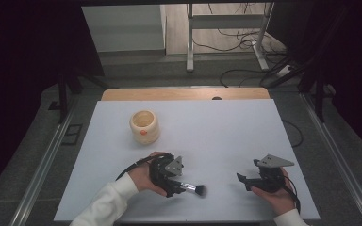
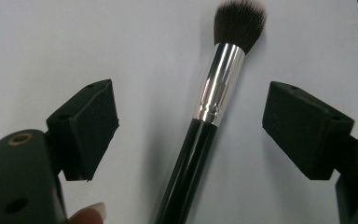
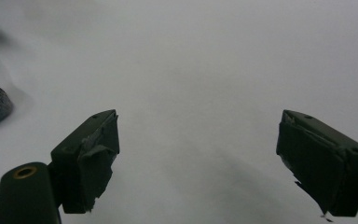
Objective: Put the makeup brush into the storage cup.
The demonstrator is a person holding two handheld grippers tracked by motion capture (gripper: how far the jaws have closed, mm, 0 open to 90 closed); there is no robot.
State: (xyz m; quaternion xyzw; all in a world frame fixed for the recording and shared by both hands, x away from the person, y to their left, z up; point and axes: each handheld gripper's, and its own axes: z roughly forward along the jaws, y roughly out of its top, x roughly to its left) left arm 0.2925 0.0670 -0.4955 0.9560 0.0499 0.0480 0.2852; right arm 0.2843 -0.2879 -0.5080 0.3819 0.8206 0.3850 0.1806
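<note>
- Squarely between the parted jaws of the left gripper (image 2: 191, 140) lies a makeup brush (image 2: 205, 126), touched by neither pad; the tool is released, with white table showing on both sides of the handle.
- Running from the bottom centre of the left gripper view to its top, the brush's long axis follows the gripper's own line: black handle low, silver ferrule mid-frame, dark bristles at the top edge.
- Seen from the high view, the left gripper (image 1: 178, 187) sits at lower centre, the brush (image 1: 192, 188) pointing out of it toward the right, bristles farthest from the hand.
- Well apart at the lower right, the right gripper (image 1: 243, 180) rests with jaws wide and holding nothing; its own view catches the bristle tip at the left edge.
- Judged nearer by far, the left hand need only close across the handle.
- Toward the upper left stands a pale wooden pot (image 1: 144, 126) on the white table (image 1: 226, 132).
</note>
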